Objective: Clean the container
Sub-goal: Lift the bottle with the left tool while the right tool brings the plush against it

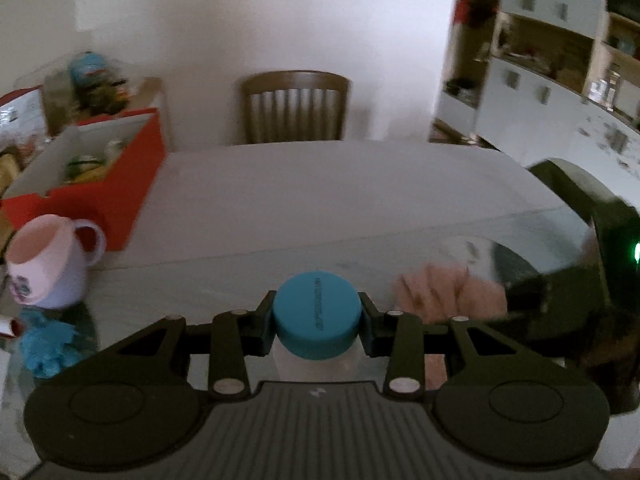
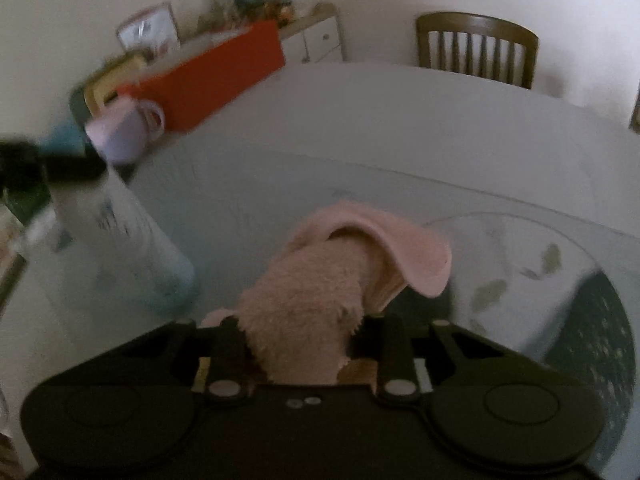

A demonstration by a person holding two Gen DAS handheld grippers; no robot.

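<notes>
My left hand-held gripper (image 1: 316,322) clamps the light, slippery plastic bottle's (image 1: 316,362) blue cap (image 1: 315,310), while my right hand-held gripper (image 2: 300,340) pinches the soft pink cloth (image 2: 320,296).

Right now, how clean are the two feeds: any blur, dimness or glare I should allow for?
Left wrist view: dim but fairly sharp up close, the blue cap between the left gripper fingers is crisp; the pink cloth and shelves at right are smeared.
Right wrist view: heavy motion blur on the left, bottle and mug streaked; the cloth in the right gripper is clearer.
</notes>
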